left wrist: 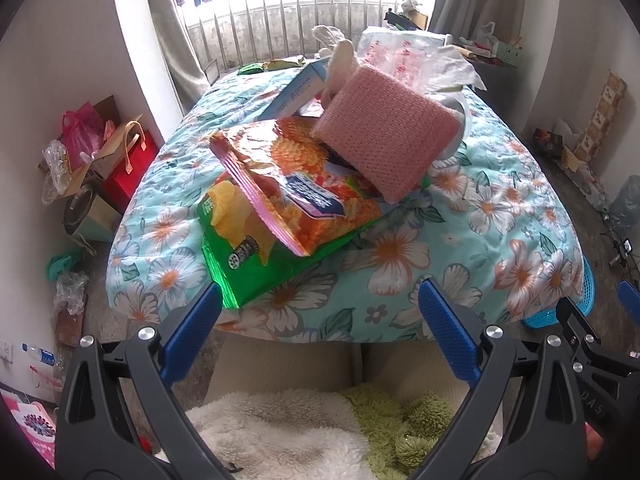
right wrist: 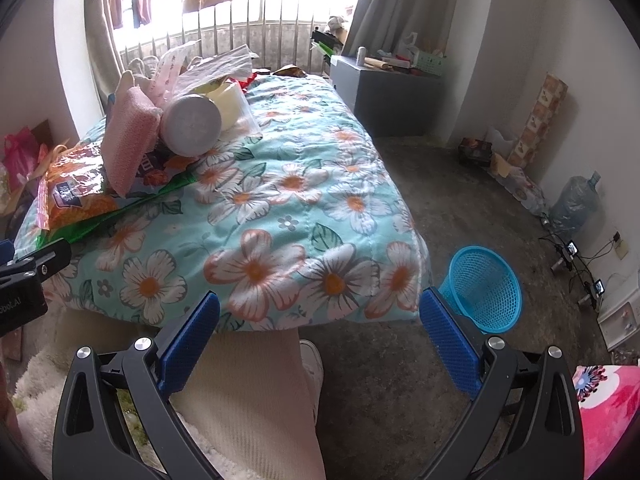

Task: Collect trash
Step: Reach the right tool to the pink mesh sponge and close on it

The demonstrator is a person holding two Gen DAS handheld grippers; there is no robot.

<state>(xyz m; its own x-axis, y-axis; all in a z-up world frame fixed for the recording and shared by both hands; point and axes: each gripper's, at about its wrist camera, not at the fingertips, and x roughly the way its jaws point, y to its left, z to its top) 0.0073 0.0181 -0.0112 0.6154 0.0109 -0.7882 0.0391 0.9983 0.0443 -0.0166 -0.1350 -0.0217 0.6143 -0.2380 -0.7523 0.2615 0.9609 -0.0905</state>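
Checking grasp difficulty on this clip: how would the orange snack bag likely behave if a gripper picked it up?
The orange snack bag looks like thin crinkled foil, so probably floppy, light and slippery. The pink sponge leans on it, so lifting it would likely topple the sponge.

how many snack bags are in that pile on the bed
2 clearly: an orange chip bag lies on top of a green chip bag, near the bed's foot. More may hide under the pink sponge and clutter behind.
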